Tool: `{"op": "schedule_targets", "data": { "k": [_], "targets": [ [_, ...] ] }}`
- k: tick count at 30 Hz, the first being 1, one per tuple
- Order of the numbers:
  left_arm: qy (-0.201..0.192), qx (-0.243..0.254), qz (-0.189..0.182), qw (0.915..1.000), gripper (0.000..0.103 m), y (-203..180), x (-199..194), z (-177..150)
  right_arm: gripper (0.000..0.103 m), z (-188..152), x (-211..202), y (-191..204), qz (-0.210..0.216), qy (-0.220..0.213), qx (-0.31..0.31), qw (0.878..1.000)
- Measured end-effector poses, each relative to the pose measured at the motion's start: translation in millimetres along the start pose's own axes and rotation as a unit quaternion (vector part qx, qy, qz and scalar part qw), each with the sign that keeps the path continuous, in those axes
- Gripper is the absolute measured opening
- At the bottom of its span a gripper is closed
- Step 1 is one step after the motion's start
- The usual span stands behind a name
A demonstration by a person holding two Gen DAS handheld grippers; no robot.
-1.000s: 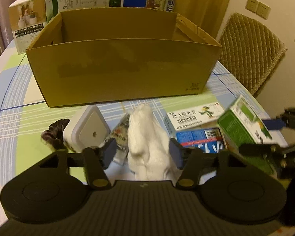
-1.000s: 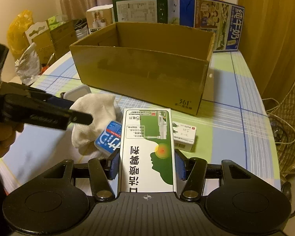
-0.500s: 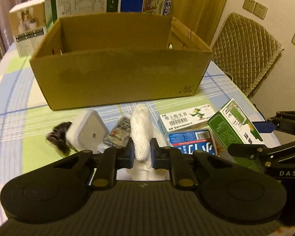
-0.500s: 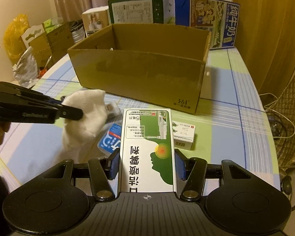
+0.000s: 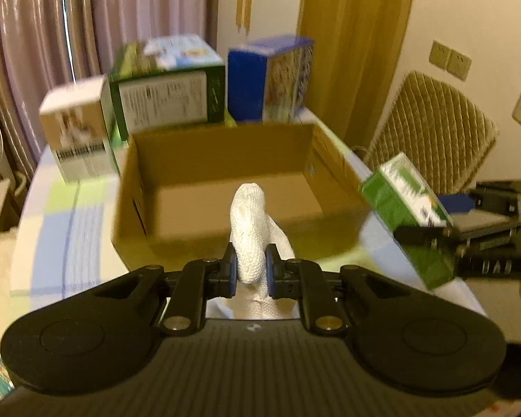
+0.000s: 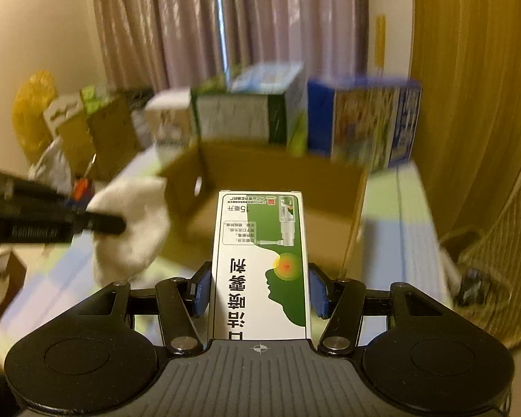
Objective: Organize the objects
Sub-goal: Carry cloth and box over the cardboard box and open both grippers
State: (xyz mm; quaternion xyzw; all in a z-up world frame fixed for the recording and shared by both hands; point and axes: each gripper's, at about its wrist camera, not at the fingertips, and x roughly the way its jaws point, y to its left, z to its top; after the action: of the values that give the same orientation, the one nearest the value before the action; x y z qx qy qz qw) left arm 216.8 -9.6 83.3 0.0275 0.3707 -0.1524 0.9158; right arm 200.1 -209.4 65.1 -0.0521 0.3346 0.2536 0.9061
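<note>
My left gripper [image 5: 249, 268] is shut on a white knitted cloth [image 5: 251, 222], held up in the air just short of the near wall of the open brown cardboard box [image 5: 232, 187]. The box interior looks bare. My right gripper [image 6: 259, 290] is shut on a green and white medicine box [image 6: 260, 260], also lifted and facing the cardboard box [image 6: 330, 187]. In the left wrist view the medicine box [image 5: 404, 201] shows at the right. In the right wrist view the cloth [image 6: 132, 222] hangs at the left in the other gripper.
Three printed cartons [image 5: 166, 99] stand behind the cardboard box on the checked tablecloth [image 5: 59, 229]. A quilted chair [image 5: 430, 128] is at the right by the wall. Bags and boxes [image 6: 69, 128] are piled beyond the table's left side.
My left gripper closed on the white cloth and lifted it off the table toward the box. The right gripper rose with the medicine box. Small items on the table have dropped out of view.
</note>
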Motion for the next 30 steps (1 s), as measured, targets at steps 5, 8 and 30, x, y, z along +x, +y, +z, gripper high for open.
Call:
{"op": "schedule_targets", "data": {
  "k": [5,8,30],
  "targets": [
    [-0.016,0.004,0.018,0.9997,0.012,18.3,14.0,47.3,0.052,53.5,29.0,-14.2,-0.009,-0.008,0.011,1.000],
    [-0.014,0.000,0.024,0.9996,0.012,27.3,32.1,64.1,0.052,66.9,62.3,-23.4,-0.009,0.016,0.025,1.000],
    [0.030,-0.051,0.039,0.9975,0.039,65.4,154.5,55.6,0.053,52.1,184.9,-56.6,-0.028,0.089,0.091,0.991]
  ]
}}
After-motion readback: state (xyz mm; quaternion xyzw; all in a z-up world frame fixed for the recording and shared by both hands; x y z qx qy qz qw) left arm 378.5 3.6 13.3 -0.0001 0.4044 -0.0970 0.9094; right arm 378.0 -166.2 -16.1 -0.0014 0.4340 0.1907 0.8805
